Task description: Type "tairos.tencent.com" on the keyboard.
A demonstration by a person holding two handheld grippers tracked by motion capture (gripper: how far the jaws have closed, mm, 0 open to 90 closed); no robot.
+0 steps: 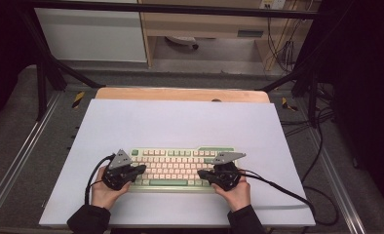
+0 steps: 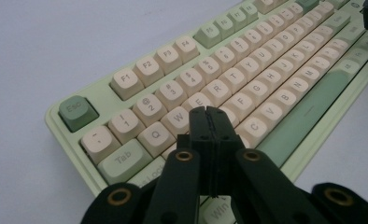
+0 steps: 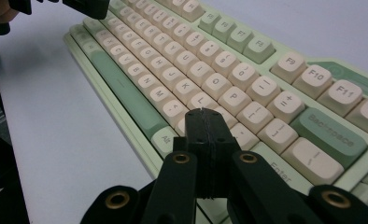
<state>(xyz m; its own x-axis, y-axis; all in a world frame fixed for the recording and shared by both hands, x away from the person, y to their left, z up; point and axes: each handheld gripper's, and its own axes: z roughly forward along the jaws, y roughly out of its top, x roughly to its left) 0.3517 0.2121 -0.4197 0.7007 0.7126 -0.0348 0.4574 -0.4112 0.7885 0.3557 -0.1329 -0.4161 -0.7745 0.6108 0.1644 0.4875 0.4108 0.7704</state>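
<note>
A pale green keyboard (image 1: 178, 168) with cream keys lies on the white table sheet (image 1: 180, 126), near its front edge. My left gripper (image 1: 140, 168) is shut and empty over the keyboard's left end; in the left gripper view its tips (image 2: 208, 111) hover over the keys around S and D on the keyboard (image 2: 247, 79). My right gripper (image 1: 202, 173) is shut and empty over the right end; in the right gripper view its tips (image 3: 203, 113) sit above the keys right of L on the keyboard (image 3: 210, 70). Whether either tip touches a key I cannot tell.
A wooden board edge (image 1: 180, 94) runs along the sheet's far side. Black frame bars (image 1: 48, 68) and cables (image 1: 297, 195) flank the table. The other gripper (image 3: 86, 5) shows at the top left of the right gripper view.
</note>
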